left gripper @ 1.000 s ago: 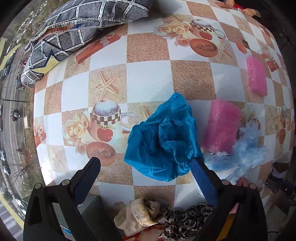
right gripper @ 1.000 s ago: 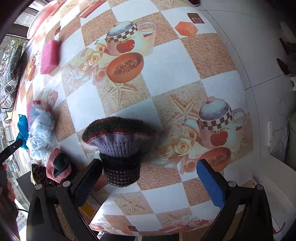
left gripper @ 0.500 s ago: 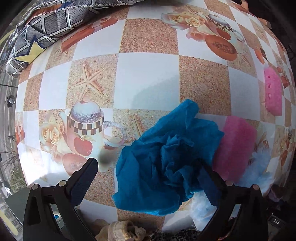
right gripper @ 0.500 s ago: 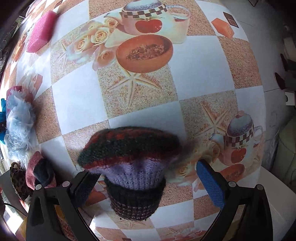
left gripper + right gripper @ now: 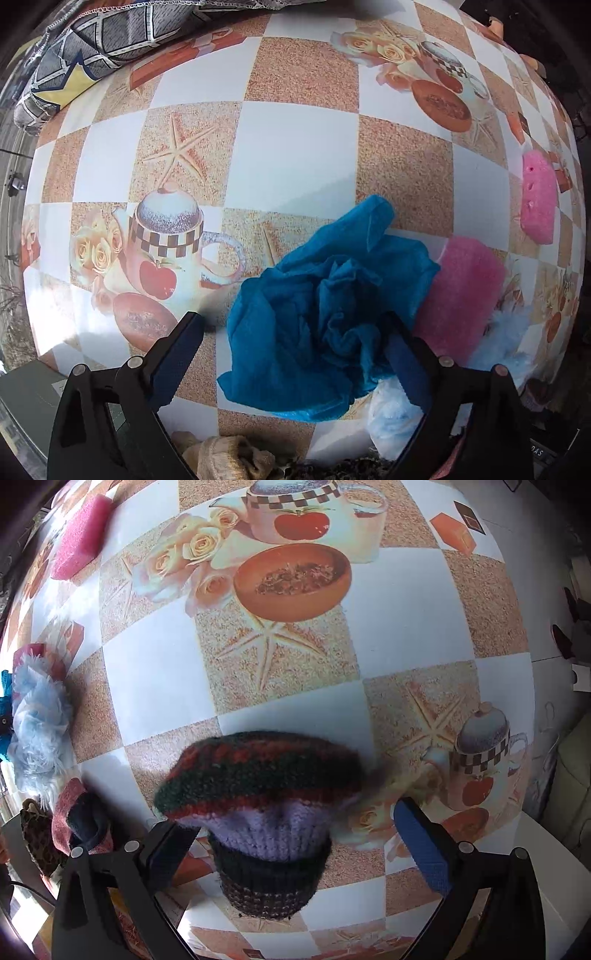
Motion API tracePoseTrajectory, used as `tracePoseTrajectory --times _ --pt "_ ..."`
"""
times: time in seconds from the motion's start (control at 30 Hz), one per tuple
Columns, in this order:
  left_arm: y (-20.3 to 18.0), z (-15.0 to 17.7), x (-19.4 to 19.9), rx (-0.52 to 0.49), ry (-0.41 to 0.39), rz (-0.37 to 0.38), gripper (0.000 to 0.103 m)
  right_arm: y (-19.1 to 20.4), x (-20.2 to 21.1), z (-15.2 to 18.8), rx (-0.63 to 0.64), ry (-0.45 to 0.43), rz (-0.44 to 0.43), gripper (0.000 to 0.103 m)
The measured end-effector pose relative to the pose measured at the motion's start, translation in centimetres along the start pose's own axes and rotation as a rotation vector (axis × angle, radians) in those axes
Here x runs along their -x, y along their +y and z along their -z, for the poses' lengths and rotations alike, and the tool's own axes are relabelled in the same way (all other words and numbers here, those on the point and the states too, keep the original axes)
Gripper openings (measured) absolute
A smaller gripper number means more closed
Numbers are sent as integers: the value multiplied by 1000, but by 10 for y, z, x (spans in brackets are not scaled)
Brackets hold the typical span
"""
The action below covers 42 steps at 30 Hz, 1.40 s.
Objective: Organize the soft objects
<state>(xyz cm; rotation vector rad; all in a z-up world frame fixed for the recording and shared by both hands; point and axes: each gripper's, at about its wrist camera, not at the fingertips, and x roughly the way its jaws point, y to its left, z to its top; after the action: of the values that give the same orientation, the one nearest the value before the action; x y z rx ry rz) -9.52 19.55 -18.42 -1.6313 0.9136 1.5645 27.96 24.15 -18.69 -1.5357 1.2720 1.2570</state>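
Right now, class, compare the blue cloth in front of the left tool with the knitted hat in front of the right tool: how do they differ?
The blue cloth is one plain colour; the knitted hat is banded in dark green, red, lilac and black. The cloth lies crumpled in loose folds; the hat keeps a rounded shape. The cloth looks thin; the hat is chunky knit. Both rest on the patterned tablecloth between open tool fingers.

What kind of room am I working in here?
Probably a home dining or living area: a printed checkered tablecloth covers the table, a patchwork cushion lies at its far edge, and tiled floor shows beside it.
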Motion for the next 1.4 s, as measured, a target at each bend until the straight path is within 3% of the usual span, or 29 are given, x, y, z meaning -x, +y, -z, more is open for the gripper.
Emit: tracePoseTrajectory --times 0.07,0.1,0.13,0.17,0.23,0.47,0.63,1.07,1.4 --pt "-9 4 7 -33 -19 2 70 3 6 4 26 -23 7 81" --pt "-13 5 10 -57 -24 4 53 5 10 5 44 -38 12 75" --pt "-17 5 12 -77 -23 5 38 7 13 6 61 -50 16 60" --pt "-20 6 16 -89 -26 2 38 8 16 6 74 -61 19 42" --pt "-23 7 29 -101 -61 -8 37 5 19 7 69 -64 -23 38" --pt "-25 18 89 -132 -177 10 37 -22 38 22 -18 -110 -110 37" --pt "-51 35 127 -172 -222 7 37 -39 46 39 -74 -125 -145 37" --pt "-155 135 185 -503 -291 117 37 -58 69 109 -139 -206 -161 37" --pt "-214 222 214 -843 -321 187 37 -82 76 152 -205 -226 -161 37"
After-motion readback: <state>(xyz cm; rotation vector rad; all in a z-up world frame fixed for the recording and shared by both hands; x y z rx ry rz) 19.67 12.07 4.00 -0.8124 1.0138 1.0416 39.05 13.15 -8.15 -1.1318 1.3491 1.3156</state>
